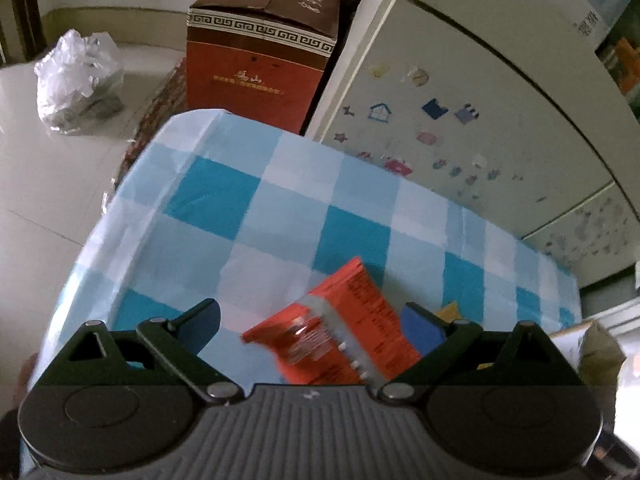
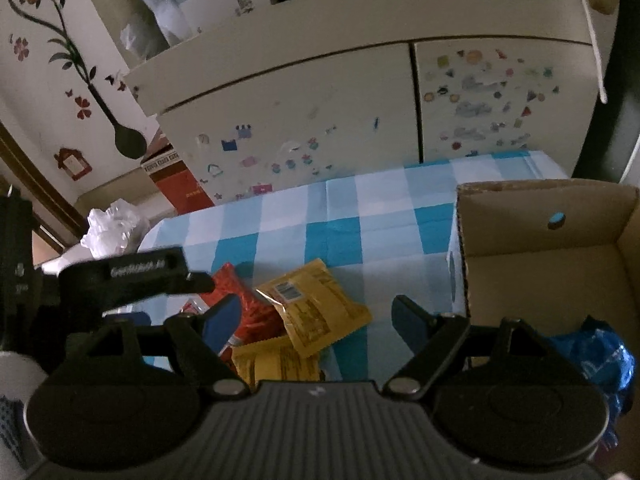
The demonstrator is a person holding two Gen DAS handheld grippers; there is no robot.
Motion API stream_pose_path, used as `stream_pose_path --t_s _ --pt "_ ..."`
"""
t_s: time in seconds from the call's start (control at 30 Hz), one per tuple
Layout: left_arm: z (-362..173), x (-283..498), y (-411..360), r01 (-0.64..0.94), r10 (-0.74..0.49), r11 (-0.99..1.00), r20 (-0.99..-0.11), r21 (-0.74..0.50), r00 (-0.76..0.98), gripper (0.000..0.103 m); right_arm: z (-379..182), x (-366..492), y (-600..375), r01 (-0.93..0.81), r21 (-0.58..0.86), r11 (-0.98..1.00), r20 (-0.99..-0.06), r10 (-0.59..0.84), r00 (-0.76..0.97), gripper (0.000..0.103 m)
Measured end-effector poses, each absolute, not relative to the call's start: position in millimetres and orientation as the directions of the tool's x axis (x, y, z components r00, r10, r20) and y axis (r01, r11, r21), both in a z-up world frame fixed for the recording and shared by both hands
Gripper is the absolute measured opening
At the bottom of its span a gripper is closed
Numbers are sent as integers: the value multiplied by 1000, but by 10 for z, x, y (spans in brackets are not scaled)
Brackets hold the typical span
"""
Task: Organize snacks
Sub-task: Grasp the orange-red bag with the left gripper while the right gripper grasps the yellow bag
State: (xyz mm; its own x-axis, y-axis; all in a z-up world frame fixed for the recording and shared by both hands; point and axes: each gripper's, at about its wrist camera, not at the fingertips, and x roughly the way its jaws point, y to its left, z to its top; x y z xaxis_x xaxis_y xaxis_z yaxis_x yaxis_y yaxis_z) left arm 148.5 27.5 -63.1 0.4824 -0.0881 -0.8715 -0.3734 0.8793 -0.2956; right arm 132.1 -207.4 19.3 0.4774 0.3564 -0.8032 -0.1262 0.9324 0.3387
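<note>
Snack packets are what we are sorting, and in the left wrist view one red packet (image 1: 340,328) lies flat on the blue-checked tablecloth (image 1: 248,200), between the spread fingers of our left gripper (image 1: 310,320), which pinches nothing. We judge the packet light, thin and crinkly, with a slick film that could slide under the pads; the sealed end or a long edge looks the surest place to take hold. A sliver of yellow packet (image 1: 448,312) peeks out behind the far finger, close enough to be dragged along. Off the table stand a red-brown carton (image 1: 256,64), a crumpled plastic bag (image 1: 76,80) on the floor, and a stickered cabinet (image 1: 460,120), none in the way.

In the right wrist view our right gripper (image 2: 316,320) is also spread wide and empty. Two yellow packets (image 2: 320,308) overlap beside the red one (image 2: 256,312), so lifting one may shift its neighbours. The left tool (image 2: 140,272) reaches in over that pile and crowds it. To the right sits an open cardboard box (image 2: 540,240), with a blue wrapper (image 2: 600,356) already inside; we take it for the destination.
</note>
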Motion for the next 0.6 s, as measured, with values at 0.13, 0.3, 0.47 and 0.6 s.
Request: stream_pose_path --t_s 0.13,0.3,0.47,0.6 --pt "-704 1576 186 -373 -100 876 -873 -305 478 102 135 1349 -2058 -131 325 937 -810 347 473 83" --pt "-870 1614 141 -386 -64 887 -895 -254 441 102 52 1384 -2043 -134 309 941 -821 336 461 83" --pt "-856 1556 199 -371 -33 903 -898 -215 439 103 -13 1423 -2020 -136 311 941 -824 338 454 83" --pt "-840 1487 364 -392 -18 899 -909 -197 416 103 -70 1460 -1977 -153 311 938 -823 346 450 83"
